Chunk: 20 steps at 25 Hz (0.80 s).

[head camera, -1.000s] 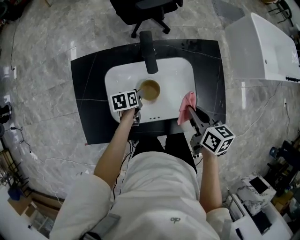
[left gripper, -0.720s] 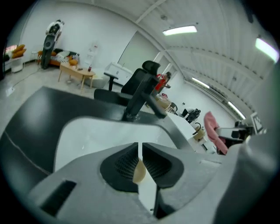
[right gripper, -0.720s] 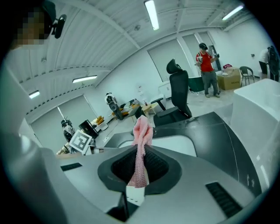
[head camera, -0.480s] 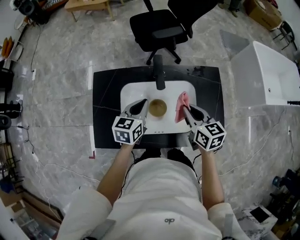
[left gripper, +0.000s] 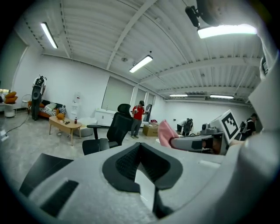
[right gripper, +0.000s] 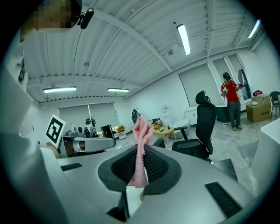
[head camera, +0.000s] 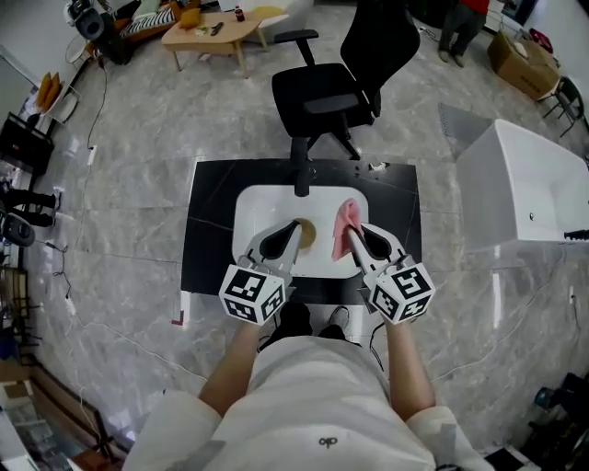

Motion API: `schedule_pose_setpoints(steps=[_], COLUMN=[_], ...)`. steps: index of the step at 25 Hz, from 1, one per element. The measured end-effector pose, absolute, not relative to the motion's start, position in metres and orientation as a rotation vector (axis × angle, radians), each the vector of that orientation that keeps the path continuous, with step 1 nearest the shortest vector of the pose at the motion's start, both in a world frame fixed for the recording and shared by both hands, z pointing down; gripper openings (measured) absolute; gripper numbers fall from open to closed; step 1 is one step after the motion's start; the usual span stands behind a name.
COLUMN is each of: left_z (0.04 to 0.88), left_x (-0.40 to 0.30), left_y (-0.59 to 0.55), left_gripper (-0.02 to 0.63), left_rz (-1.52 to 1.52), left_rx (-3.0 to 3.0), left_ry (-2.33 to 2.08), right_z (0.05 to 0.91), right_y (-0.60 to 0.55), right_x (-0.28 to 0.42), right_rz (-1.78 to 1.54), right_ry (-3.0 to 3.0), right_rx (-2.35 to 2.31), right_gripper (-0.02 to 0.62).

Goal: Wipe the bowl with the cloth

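Closest to me are my two forearms, with both hand-held grippers held up side by side over the near edge of the table [head camera: 207, 221]. My left hand-held gripper [head camera: 291, 230] is fully closed, pads pressed together with nothing between them. My right hand-held gripper [head camera: 352, 234] is clamped on the pink cloth [head camera: 343, 224]. The cloth is pinched between the pads, a bunched end sticks up past the tips and a bit hangs below. Both are pointing roughly level, out across the room, and they're near each other but not touching.

Just past the tips is the white sink [head camera: 253, 207] set into the black table. The bowl [head camera: 309, 235], brownish, sits in the sink around the middle, and from my head view it's peeking out right beside the tip of the left one. The cloth is over the right part of the sink, to the right of the bowl, not on it. The black faucet [head camera: 300, 175] stands at the far edge of the sink.

Beyond the table there's a black office chair [head camera: 354, 74] on the marble floor, a big white tub [head camera: 529, 179] off to the right, and way at the back on the left a low wooden coffee table [head camera: 216, 28] with stuff on it.
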<state>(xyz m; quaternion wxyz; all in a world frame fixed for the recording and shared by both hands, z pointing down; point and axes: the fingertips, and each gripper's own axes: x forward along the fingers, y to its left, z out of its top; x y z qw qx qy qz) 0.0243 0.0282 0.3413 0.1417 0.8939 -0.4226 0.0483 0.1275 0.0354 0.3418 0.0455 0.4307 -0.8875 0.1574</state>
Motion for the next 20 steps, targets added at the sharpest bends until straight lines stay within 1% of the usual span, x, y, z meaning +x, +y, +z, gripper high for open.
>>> schedule_pose_setpoints(steps=[9, 20], left_z=[0.325, 0.323], left_x=[0.051, 0.062], left_y=[0.06, 0.074], left_gripper=[0.012, 0.012], left_rz=[0.134, 0.124], left_rx=[2.574, 2.564], left_ry=[-1.286, -1.324], right_z=[0.328, 0.323], right_y=[0.063, 0.076], right_x=[0.161, 0.17], right_rz=[0.422, 0.372], right_ry=[-2.751, -2.762], right_rx=[1.289, 1.259], right_gripper=[0.028, 0.028])
